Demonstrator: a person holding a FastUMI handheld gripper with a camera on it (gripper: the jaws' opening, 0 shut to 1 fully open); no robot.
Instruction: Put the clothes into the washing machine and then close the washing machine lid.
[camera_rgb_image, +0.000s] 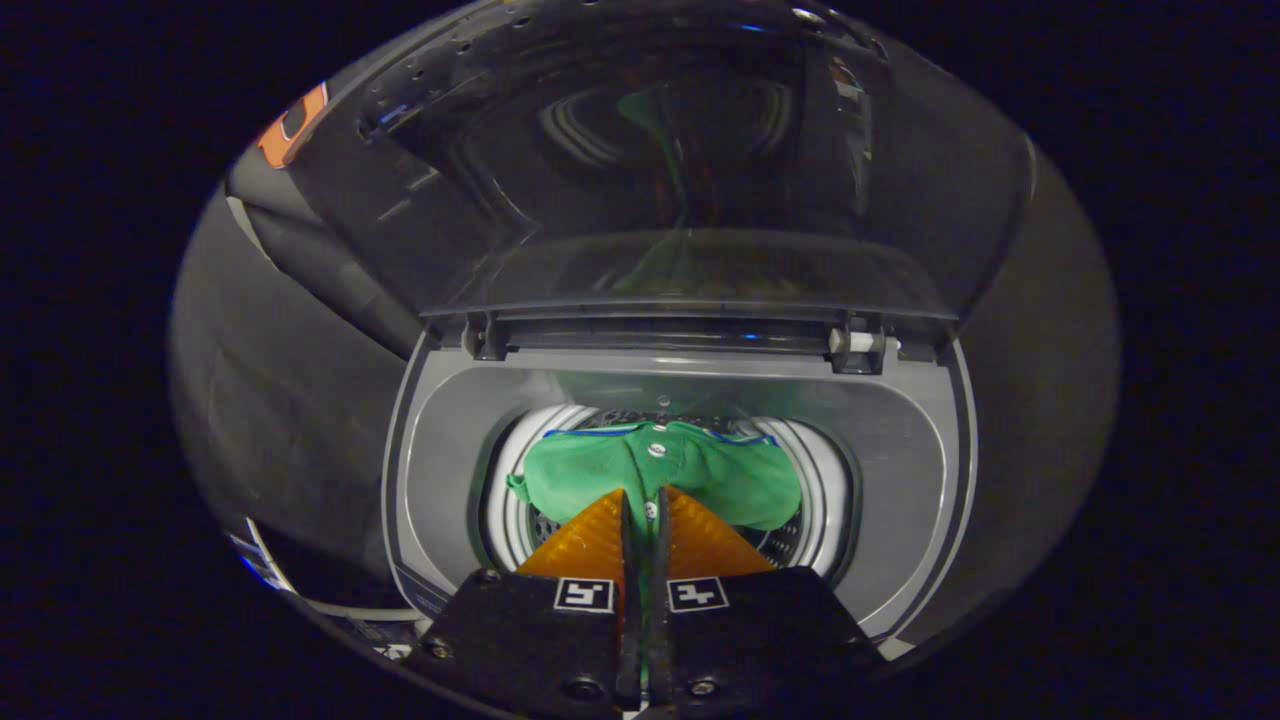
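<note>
Gripper (644, 500) at bottom centre, pointing down into the washer (430, 470). Fingers nearly together, only a thin dark slit between them, and they look pinched on the near edge of the green shirt (690, 475); the actual contact is hard to make out at the tips. Shirt sits at centre frame, bunched inside the drum (820, 490), just ahead of and beyond the fingertips, spread across the drum opening. White buttons show on it and a blue trim line runs along its far edge. Pale ribbed drum wall visible either side of the shirt, perforated metal below right. Lid (680, 170) is up, fills the upper half, transparent dark, hinged at the back rim of the tub, with a green reflection in it. Grey top panel rings the opening.
</note>
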